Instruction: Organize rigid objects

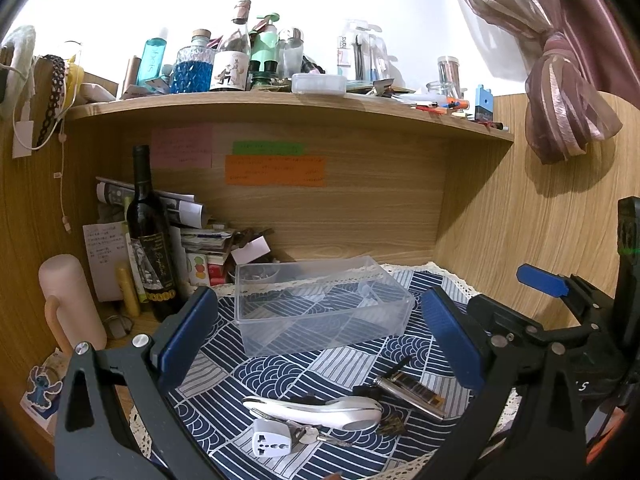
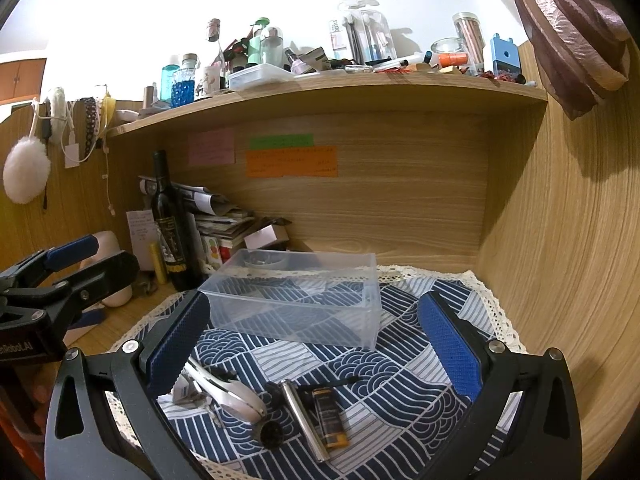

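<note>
A clear plastic box (image 1: pixel 324 304) stands empty on the blue patterned cloth (image 1: pixel 280 368); it also shows in the right wrist view (image 2: pixel 296 300). In front of it lie a white handled tool (image 1: pixel 316 410), a white plug adapter (image 1: pixel 270 442) with keys, and a metal tube with a dark lighter (image 1: pixel 412 392). The right wrist view shows the white tool (image 2: pixel 228 392), the metal tube (image 2: pixel 304 420) and the lighter (image 2: pixel 330 418). My left gripper (image 1: pixel 320 340) is open above these items. My right gripper (image 2: pixel 316 344) is open above them too.
A dark wine bottle (image 1: pixel 150 240), stacked papers and a pink cup (image 1: pixel 72 300) stand at the left. A crowded shelf (image 1: pixel 280 100) hangs above. Wooden walls close the back and right. The right gripper shows in the left wrist view (image 1: pixel 560 312).
</note>
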### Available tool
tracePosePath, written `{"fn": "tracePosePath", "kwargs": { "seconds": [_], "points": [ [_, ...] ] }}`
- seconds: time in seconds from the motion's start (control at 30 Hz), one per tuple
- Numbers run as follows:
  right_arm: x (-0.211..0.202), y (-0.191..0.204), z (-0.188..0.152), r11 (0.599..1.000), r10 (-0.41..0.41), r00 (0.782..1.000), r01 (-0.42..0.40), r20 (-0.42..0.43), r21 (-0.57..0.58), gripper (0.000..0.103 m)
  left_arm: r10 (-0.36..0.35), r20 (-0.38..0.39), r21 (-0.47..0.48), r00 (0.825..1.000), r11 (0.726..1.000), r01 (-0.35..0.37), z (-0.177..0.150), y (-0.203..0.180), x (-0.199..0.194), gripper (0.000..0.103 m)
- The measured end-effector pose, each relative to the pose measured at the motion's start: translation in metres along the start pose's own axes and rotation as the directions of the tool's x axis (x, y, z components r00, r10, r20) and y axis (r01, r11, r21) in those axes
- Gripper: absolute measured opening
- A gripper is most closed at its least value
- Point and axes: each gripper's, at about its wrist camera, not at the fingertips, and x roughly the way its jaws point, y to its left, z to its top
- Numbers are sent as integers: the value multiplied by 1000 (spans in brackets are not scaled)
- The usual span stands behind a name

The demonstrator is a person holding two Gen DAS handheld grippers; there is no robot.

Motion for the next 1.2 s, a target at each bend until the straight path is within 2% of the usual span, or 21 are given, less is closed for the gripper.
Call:
{"fn": "tracePosePath", "kwargs": {
  "seconds": [0.9, 1.2],
  "points": [
    [-1, 0, 2, 1000, 5, 1000, -5, -1, 11, 103, -4, 0, 1, 1000, 1000, 4, 1, -1, 1, 103],
    [-1, 1, 3, 1000, 6, 1000, -6, 5, 8, 103, -27, -6, 7, 1000, 1000, 27, 0, -4, 2, 103]
  ]
}}
